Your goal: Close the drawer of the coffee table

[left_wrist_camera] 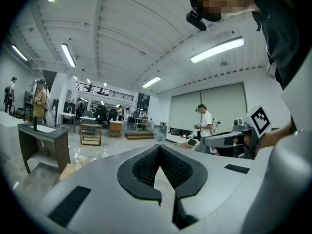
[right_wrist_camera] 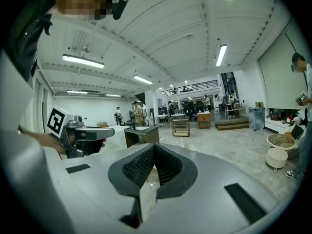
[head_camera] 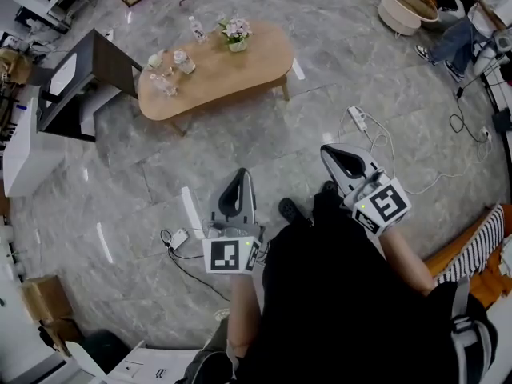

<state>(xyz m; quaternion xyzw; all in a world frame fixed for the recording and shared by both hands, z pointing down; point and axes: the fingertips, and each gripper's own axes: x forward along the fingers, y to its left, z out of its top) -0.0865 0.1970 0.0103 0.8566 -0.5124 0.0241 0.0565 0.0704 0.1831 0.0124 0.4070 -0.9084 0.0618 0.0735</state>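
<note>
The light wooden coffee table (head_camera: 232, 70) stands on the grey stone floor well ahead of me, with a flower pot (head_camera: 236, 33) and several small bottles (head_camera: 172, 64) on top. No drawer shows from this angle. My left gripper (head_camera: 238, 176) is held low in front of the body, shut and empty, and points toward the table. My right gripper (head_camera: 330, 151) is beside it, also shut with nothing in it. In the left gripper view the jaws (left_wrist_camera: 158, 148) meet at the tip. The right gripper view shows its jaws (right_wrist_camera: 154, 146) closed too.
A dark desk (head_camera: 92, 74) and a white cabinet (head_camera: 28, 146) stand left of the table. A power strip (head_camera: 358, 118) with cables lies on the floor at right, another cable (head_camera: 180, 238) by my feet. Round baskets (head_camera: 408, 2) and a seated person (head_camera: 460, 38) are at the far right.
</note>
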